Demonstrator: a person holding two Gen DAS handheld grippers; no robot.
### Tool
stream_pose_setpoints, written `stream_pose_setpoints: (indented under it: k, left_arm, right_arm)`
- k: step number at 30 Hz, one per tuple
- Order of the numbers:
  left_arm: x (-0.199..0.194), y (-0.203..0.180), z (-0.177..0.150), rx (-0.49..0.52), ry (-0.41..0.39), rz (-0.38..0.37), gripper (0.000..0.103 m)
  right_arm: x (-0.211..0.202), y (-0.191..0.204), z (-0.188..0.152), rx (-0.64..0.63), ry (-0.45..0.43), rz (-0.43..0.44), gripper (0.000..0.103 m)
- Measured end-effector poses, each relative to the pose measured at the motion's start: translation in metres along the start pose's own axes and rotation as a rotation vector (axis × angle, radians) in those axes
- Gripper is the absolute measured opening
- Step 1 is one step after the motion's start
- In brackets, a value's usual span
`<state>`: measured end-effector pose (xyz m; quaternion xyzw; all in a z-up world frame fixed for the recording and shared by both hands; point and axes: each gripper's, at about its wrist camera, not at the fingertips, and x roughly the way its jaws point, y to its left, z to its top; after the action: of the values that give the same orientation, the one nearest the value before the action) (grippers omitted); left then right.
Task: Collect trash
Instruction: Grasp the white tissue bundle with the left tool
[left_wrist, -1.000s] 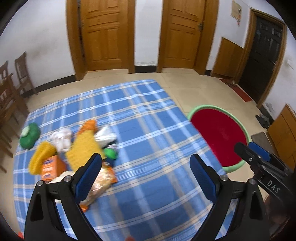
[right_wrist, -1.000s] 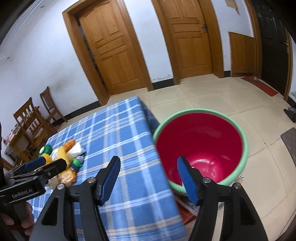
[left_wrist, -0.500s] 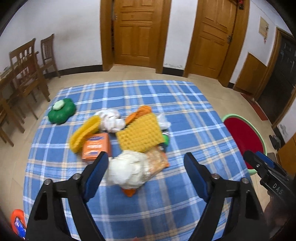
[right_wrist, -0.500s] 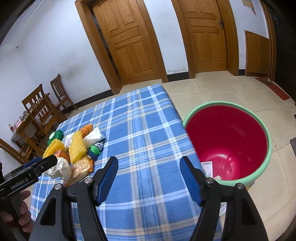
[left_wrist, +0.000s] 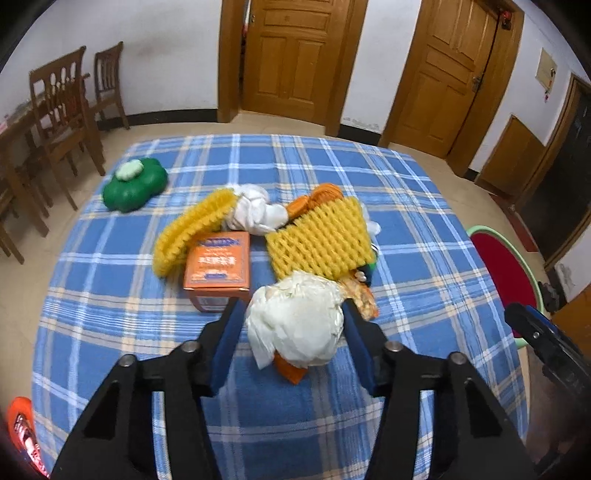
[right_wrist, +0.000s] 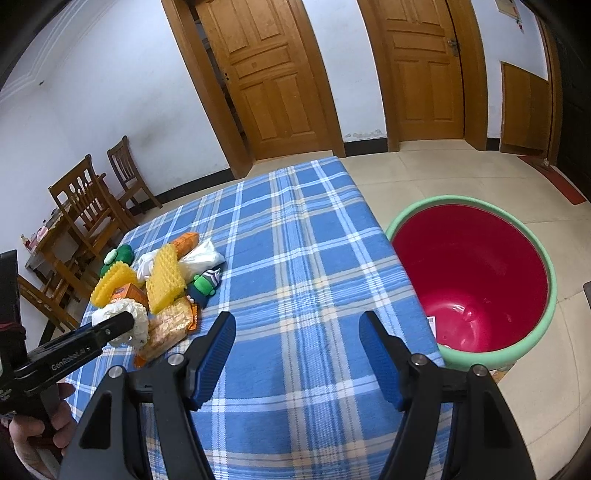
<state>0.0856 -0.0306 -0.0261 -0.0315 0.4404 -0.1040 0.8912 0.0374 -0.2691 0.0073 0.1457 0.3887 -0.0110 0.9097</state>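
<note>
From the left wrist camera, the left tongs (left_wrist: 295, 325) straddle a crumpled white paper wad (left_wrist: 295, 323), one blue pad on either side of it. The pads look pressed against its flanks, though I cannot tell whether they grip it or only bracket it. The wad is the nearest piece of a heap on the bench (left_wrist: 110, 295), which likely explains why it is the first target. Behind it lie an orange box (left_wrist: 218, 267), a yellow foam net (left_wrist: 319, 238), a second yellow net (left_wrist: 188, 230) curled beside the box, a knotted white bag (left_wrist: 256, 212) and an orange wrapper (left_wrist: 360, 295) poking out at the wad's right. A green clover-shaped toy (left_wrist: 133, 182) sits well apart at the far left corner (probably not trash).

From the right wrist camera, the right tongs (right_wrist: 297, 354) are spread wide and hold nothing, hanging above bare cloth between the heap and the red bucket (right_wrist: 532, 343). The bucket stands on the floor just beside the bench edge, handy for dropping things in; a scrap of paper lies at its bottom.

The bench wears a blue plaid cloth (right_wrist: 295, 229). The room has a tiled floor, white walls, wooden doors (right_wrist: 273, 74) and wooden chairs (right_wrist: 88, 210) at the left.
</note>
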Motion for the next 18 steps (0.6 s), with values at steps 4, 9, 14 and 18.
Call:
stream_pose_setpoints:
  k: [4,9,14,18]
  left_arm:
    - [0.000,-0.002,-0.001,0.009,-0.005,-0.026,0.042]
    - [-0.008,0.003,-0.001,-0.001,-0.029,-0.041,0.038]
    - [-0.021,0.015,0.002,-0.027,-0.069,-0.022,0.038]
    - [-0.032,0.031,0.006,-0.065,-0.106,0.005,0.038]
  right_arm:
    - [0.004,0.004,0.000,-0.001,0.013,0.011,0.072]
    - [0.010,0.015,0.000,-0.026,0.026,0.030,0.072]
    - [0.018,0.033,0.005,-0.054,0.032,0.064,0.072]
    - [0.027,0.052,0.011,-0.079,0.040,0.096,0.072]
